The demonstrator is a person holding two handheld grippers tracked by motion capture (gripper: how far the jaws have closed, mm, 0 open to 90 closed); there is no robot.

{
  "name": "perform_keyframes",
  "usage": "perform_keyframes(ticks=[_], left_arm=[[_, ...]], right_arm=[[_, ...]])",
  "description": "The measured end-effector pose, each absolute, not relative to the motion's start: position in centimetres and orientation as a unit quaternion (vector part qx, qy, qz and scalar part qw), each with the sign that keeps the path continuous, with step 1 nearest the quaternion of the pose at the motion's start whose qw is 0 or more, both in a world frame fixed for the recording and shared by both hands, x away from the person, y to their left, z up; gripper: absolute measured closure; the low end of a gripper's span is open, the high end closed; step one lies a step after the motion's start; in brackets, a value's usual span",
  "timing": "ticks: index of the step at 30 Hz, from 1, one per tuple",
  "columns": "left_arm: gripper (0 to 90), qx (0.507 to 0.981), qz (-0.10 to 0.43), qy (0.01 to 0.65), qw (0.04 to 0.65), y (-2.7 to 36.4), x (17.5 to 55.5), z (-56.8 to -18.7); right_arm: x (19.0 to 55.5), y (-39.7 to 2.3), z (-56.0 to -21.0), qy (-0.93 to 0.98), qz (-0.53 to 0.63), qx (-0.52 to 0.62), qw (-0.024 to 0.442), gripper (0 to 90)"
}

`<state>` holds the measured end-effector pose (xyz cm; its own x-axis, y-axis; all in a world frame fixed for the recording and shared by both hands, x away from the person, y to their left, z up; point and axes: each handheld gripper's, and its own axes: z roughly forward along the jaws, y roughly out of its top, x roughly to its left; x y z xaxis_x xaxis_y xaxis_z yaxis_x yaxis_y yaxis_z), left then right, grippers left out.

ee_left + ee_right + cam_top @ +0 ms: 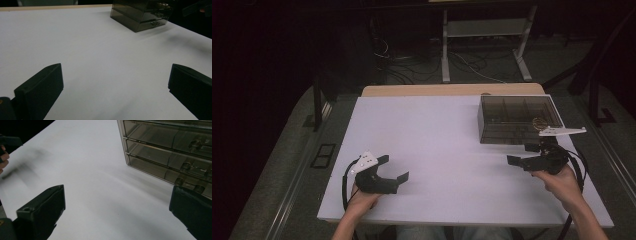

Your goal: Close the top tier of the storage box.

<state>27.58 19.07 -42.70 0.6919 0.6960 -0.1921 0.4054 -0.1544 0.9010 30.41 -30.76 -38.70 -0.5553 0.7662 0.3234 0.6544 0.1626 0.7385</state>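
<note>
A smoky see-through drawer box [517, 120] stands at the far right of the white table [437, 135]. In the right gripper view the drawer box [170, 147] shows three stacked drawers, all closed, with small knobs. My right gripper [521, 153] is held just in front of the box, jaws wide apart and nothing between them; in its own view my right gripper [117, 210] frames bare table. My left gripper [394, 167] rests low at the near left, open and empty. In its own view my left gripper [115, 85] points across the table toward the drawer box [141, 15].
Something small and golden [539, 121] shows through the box's top. A wooden strip [452, 90] runs along the table's far edge. Beyond it stand a white metal frame [484, 45] and loose cables on a dark floor. The near table edge lies by my forearms.
</note>
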Motion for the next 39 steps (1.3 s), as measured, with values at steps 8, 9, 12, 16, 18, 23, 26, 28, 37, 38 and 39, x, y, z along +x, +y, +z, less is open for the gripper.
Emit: perform_keyframes(ticks=[8,9,12,16,18,23,26,28,37,38,39], left_arm=[[0.0,0.749,0.135,0.366,0.536,19.0,27.6,-42.7],[0.0,0.749,0.135,0.366,0.536,19.0,27.6,-42.7],[0.0,0.75,0.134,0.366,0.535,19.0,27.6,-42.7],[0.0,0.751,0.134,0.364,0.534,19.0,27.6,-42.7],[0.0,0.751,0.134,0.364,0.534,19.0,27.6,-42.8],[0.0,0.752,0.132,0.363,0.534,18.9,27.6,-42.8],[0.0,0.753,0.132,0.362,0.533,18.8,27.6,-42.8],[0.0,0.753,0.132,0.361,0.533,18.8,27.6,-42.8],[0.0,0.755,0.129,0.362,0.532,18.8,27.6,-42.8],[0.0,0.755,0.129,0.361,0.532,18.8,27.6,-42.8],[0.0,0.755,0.129,0.361,0.532,18.8,27.6,-42.8]], right_arm=[[29.0,-30.3,-39.5,0.753,0.46,0.466,0.067,0.0],[28.9,-30.3,-39.6,0.751,0.462,0.467,0.067,0.0],[28.6,-30.2,-40.1,0.75,0.465,0.465,0.066,0.0],[28.2,-30.0,-40.7,0.748,0.469,0.464,0.065,0.0],[28.0,-30.0,-40.9,0.748,0.471,0.463,0.064,0.0],[27.5,-29.8,-41.3,0.751,0.474,0.456,0.064,0.0],[27.1,-29.6,-41.7,0.754,0.473,0.452,0.063,0.0],[26.9,-29.5,-41.9,0.755,0.473,0.45,0.064,0.0],[26.4,-29.2,-42.6,0.761,0.477,0.434,0.074,0.0],[26.4,-29.3,-42.6,0.76,0.478,0.434,0.075,0.0],[26.4,-29.3,-42.6,0.76,0.479,0.433,0.077,0.0]])
